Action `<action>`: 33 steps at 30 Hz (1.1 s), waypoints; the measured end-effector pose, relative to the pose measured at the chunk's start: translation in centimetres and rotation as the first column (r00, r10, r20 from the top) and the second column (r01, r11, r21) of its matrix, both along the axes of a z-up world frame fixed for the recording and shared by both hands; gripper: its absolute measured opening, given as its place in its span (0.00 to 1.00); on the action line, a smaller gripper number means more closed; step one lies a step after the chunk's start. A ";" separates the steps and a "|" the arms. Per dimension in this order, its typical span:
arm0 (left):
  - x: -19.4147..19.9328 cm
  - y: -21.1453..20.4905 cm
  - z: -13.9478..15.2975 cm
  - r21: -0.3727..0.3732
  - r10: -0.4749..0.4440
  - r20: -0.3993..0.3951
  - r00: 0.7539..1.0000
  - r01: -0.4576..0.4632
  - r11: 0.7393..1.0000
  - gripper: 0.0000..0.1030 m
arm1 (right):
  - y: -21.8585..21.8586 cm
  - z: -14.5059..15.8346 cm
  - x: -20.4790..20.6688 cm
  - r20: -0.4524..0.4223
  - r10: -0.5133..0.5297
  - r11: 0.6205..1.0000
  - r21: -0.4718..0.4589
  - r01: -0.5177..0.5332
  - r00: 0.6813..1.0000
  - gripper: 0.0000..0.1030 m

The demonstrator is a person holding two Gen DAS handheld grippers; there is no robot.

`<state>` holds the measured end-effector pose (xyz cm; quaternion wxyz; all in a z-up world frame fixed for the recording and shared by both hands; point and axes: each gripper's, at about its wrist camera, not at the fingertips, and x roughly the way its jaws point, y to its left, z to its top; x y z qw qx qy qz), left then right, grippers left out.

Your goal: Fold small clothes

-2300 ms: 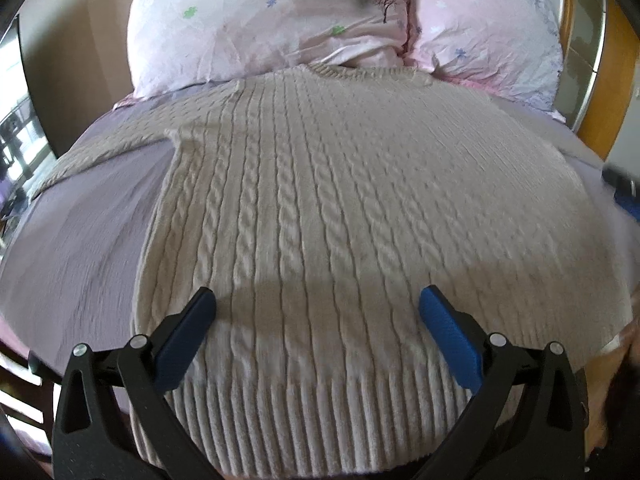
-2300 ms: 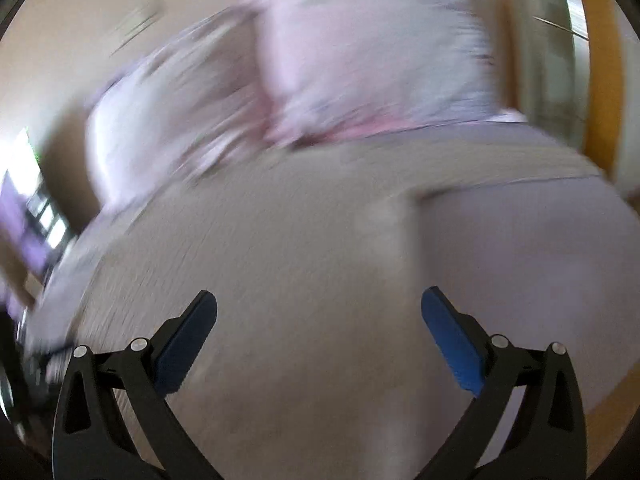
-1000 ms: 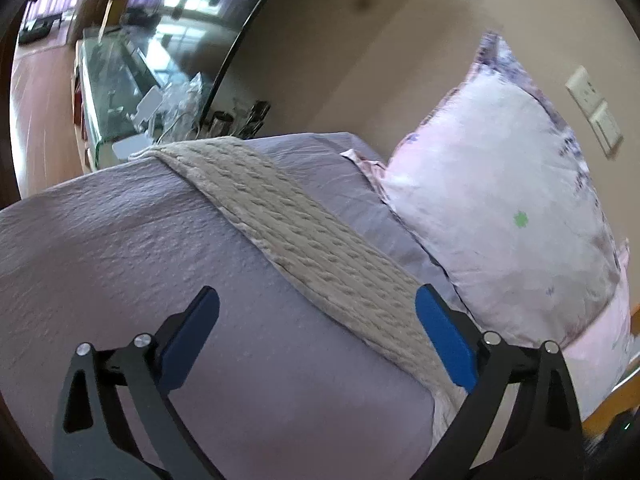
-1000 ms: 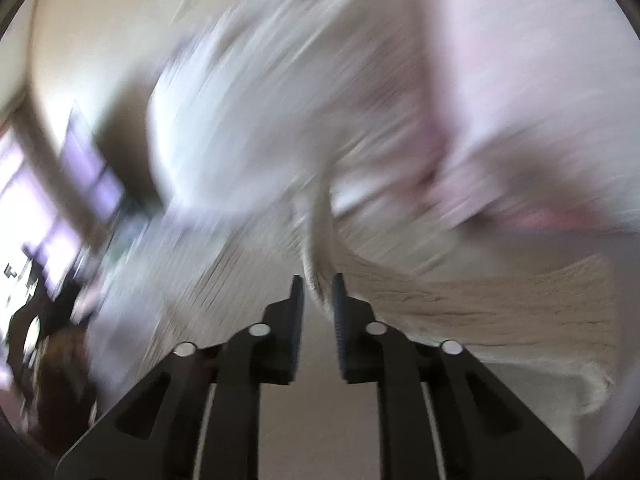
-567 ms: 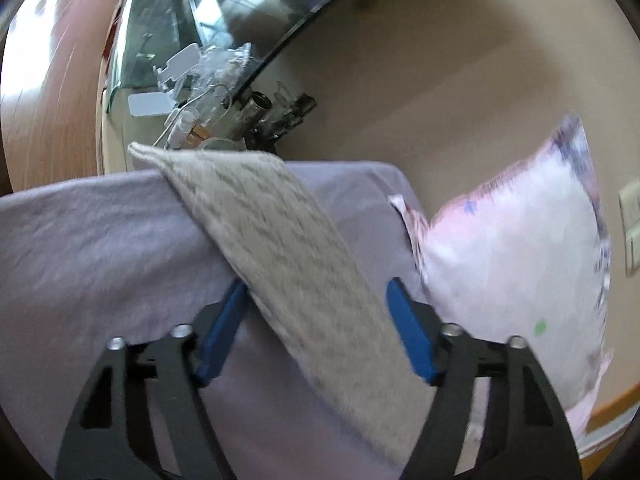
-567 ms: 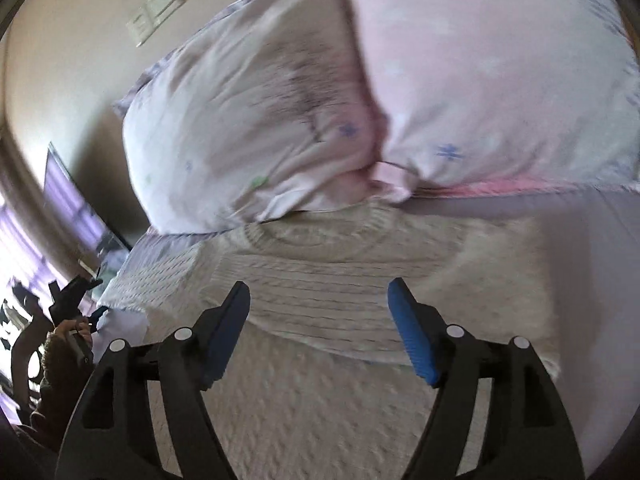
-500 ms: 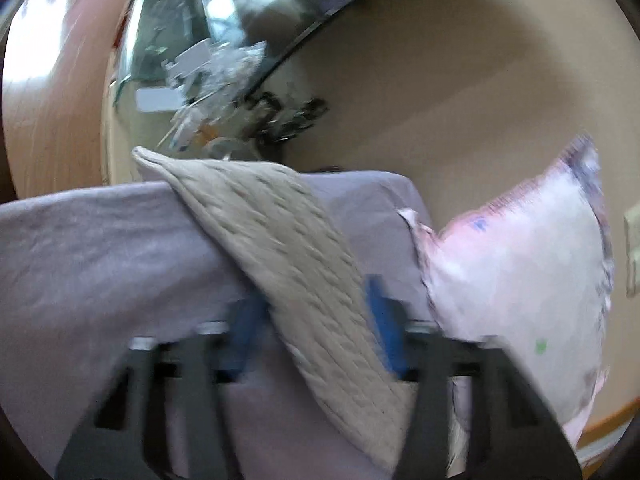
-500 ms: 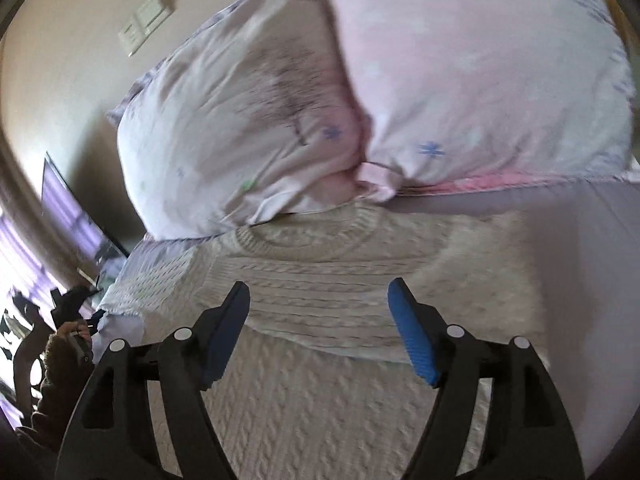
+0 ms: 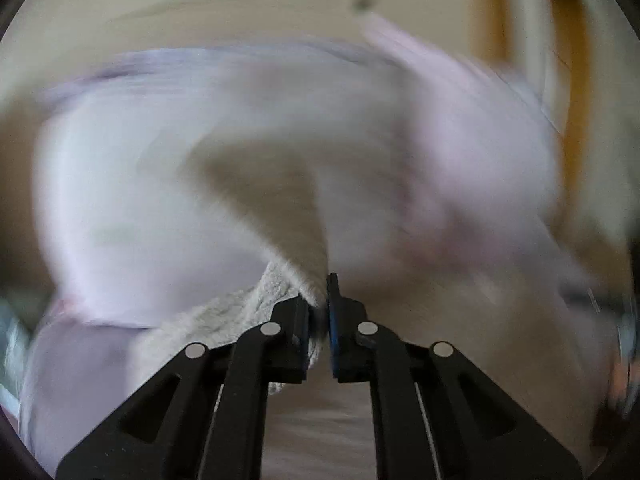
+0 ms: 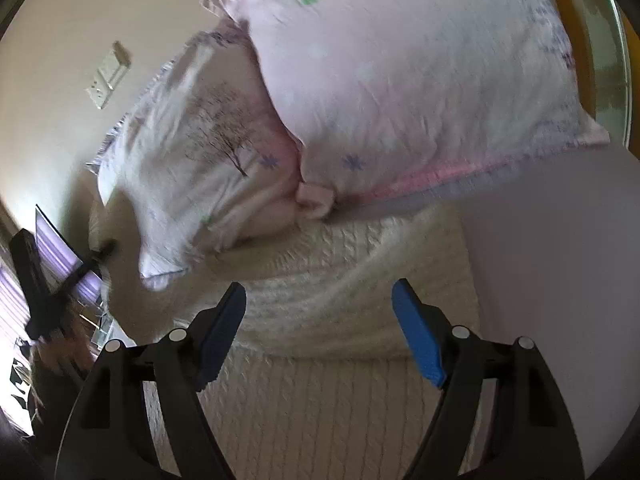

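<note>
Sweater: a cream cable-knit sweater (image 10: 352, 360) lies flat on the bed, its top edge close under the pillows; one sleeve is folded across the upper body in a paler, raised band, seen in the right wrist view.
Sleeve: in the left wrist view a strip of the same knit, the sleeve (image 9: 280, 220), rises from between the left gripper's fingers and hangs in front of the blurred pillows; a bunched bit of knit sits just left of the fingers.
Left gripper: the left gripper (image 9: 318, 320) has its jaws pressed nearly together, pinching the sleeve between the blue pads.
Right gripper: the right gripper (image 10: 320, 328) is held above the sweater with its jaws spread wide and nothing between them; whether the tips touch the knit cannot be told.
Bed sheet: a pale lilac sheet (image 10: 560, 260) shows to the right of the sweater.
Pillows: two pink-white printed pillows (image 10: 400, 92) lean against the wall beyond the sweater, the right one overlapping the left.
Wall: a beige wall carries a white switch plate (image 10: 106, 80) up left of the pillows.
Clarity: the left wrist view is heavily motion-blurred, so only the gripper and the knit near it read sharply.
</note>
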<state>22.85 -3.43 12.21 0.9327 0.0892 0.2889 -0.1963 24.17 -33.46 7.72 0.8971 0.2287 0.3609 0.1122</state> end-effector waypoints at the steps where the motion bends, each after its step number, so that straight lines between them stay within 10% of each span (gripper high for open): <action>1: -0.4 -2.1 -1.2 0.037 -0.056 -0.031 0.998 0.057 0.998 0.10 | -0.3 -0.3 -0.2 -0.014 -0.004 1.000 0.001 0.004 1.000 0.75; 4: -2.4 -4.6 -3.3 0.077 -0.139 -0.079 0.987 0.145 0.986 0.11 | -1.5 -0.1 -1.5 -0.019 -0.020 1.000 -0.007 0.020 1.000 0.75; 11: -8.0 9.1 -2.5 -0.093 0.066 -0.157 0.985 -0.081 0.992 0.37 | -4.7 -1.6 -5.3 -0.087 -0.038 0.999 0.023 0.040 0.995 0.75; 18: -17.9 20.3 -7.3 -0.320 0.118 -0.407 0.906 -0.262 0.910 0.46 | -4.7 -5.7 -12.6 -0.200 0.012 0.998 0.062 0.001 0.980 0.73; 33: -25.2 18.1 -10.9 -0.362 0.018 -0.469 0.883 -0.211 0.908 0.46 | -2.1 -7.4 -22.1 -0.149 0.183 0.961 0.237 -0.145 0.972 0.38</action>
